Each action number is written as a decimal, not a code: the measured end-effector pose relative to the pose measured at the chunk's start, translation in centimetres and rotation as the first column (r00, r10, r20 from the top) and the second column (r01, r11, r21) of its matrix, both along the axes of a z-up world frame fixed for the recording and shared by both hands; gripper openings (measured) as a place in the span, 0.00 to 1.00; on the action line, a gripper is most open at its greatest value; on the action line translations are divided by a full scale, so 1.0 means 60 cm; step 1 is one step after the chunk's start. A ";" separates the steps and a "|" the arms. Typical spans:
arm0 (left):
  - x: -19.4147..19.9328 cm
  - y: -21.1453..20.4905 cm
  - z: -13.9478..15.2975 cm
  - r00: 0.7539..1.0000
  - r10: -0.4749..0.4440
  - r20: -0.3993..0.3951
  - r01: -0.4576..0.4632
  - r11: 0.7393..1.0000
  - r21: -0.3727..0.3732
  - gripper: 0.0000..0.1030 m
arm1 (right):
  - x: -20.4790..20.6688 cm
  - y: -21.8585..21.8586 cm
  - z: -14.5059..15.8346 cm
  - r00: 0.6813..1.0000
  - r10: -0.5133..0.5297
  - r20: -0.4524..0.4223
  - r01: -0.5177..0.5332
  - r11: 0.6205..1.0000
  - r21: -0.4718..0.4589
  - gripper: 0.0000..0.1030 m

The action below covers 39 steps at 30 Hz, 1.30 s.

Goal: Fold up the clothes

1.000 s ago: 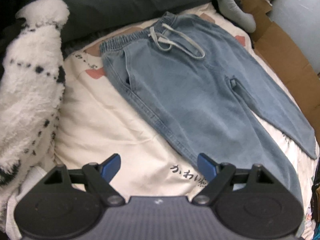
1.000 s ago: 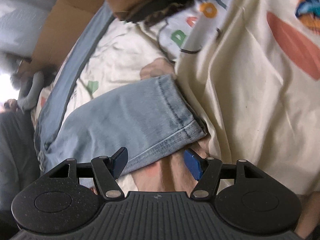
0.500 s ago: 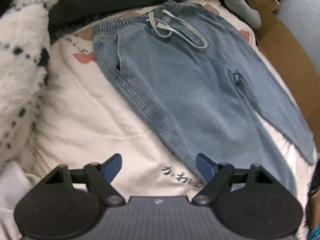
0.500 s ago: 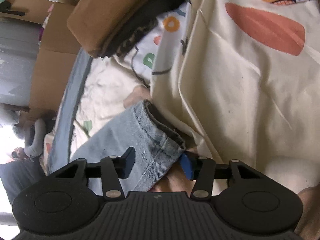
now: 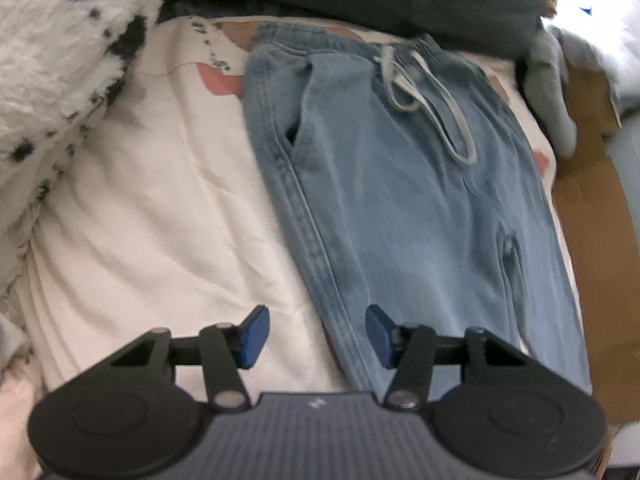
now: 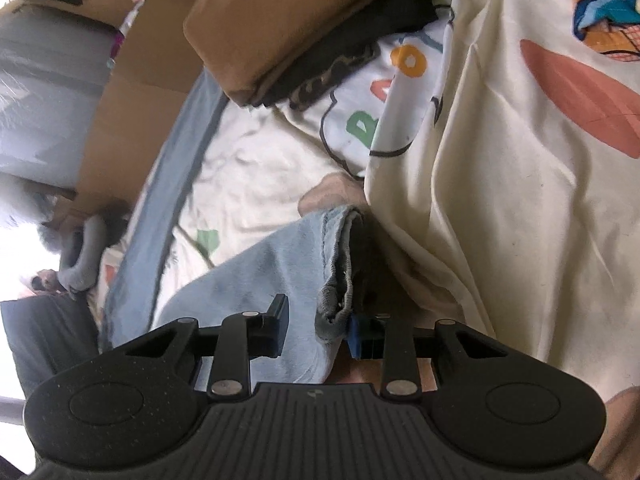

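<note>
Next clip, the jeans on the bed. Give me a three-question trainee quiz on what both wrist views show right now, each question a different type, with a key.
1. True or false: the left gripper is clamped on the jeans.
2. Multiple choice: which part of the jeans lies between the fingers of the right gripper? A. waistband B. leg hem C. drawstring
3. Fill in: in the left wrist view, the white drawstring lies loose just below the ____ of the jeans.

Key
1. False: its fingers are spread, with the side seam below and between them.
2. B
3. Waistband
</note>
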State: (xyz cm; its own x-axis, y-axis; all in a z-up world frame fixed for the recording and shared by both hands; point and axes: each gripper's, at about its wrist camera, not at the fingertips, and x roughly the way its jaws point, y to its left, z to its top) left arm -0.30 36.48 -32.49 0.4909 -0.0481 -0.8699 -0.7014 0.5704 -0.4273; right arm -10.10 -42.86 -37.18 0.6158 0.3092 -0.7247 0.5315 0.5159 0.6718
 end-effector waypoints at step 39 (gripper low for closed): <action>0.119 0.108 0.077 0.991 0.064 0.118 -0.057 0.997 -0.056 0.08 | 0.209 0.028 0.328 0.951 0.158 0.265 -0.118 0.980 -0.162 0.08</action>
State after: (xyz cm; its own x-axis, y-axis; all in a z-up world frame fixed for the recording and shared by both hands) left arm 6.83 42.98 -27.89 0.5943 -0.0594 -0.8021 -0.6763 0.5028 -0.5383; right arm 2.42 -41.18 -17.48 0.7562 0.3118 -0.5753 0.2528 0.6718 0.6963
